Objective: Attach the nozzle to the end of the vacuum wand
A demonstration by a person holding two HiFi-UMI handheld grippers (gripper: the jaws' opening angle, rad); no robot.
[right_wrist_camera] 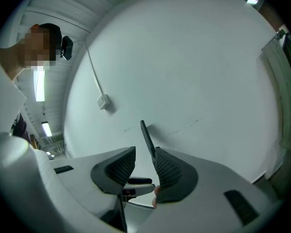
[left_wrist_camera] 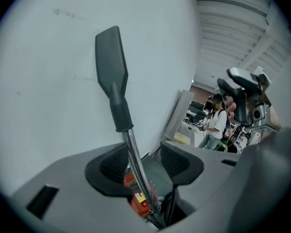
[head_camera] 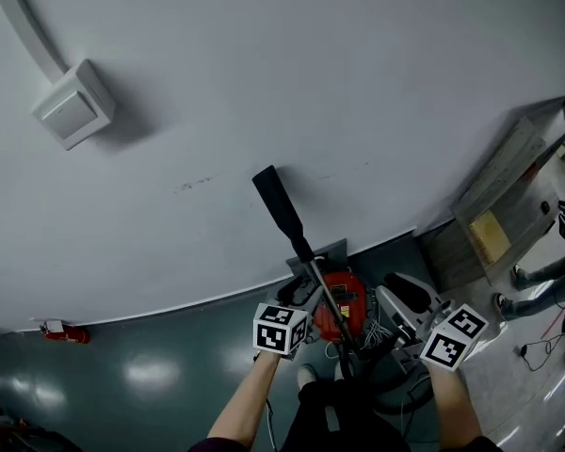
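The flat black nozzle [head_camera: 278, 203] sits on the top end of the shiny metal wand [head_camera: 322, 295], which slants up in front of the white wall. A red vacuum body [head_camera: 344, 311] is at the wand's lower end. In the left gripper view the nozzle [left_wrist_camera: 111, 72] rises above the jaws. The wand [left_wrist_camera: 135, 159] runs through the gap between the pads without being pressed. My left gripper [left_wrist_camera: 144, 161] is open, and its marker cube [head_camera: 281, 330] is just left of the wand. To the right of the wand, my right gripper [right_wrist_camera: 144, 171] is open and empty, with the nozzle [right_wrist_camera: 146, 137] edge-on beyond it.
A wall switch box [head_camera: 73, 104] with a conduit is at the upper left. A wooden crate [head_camera: 494, 215] leans on the wall at right, with a person's legs [head_camera: 546, 276] and floor cables nearby. A small red object [head_camera: 61, 331] lies by the skirting.
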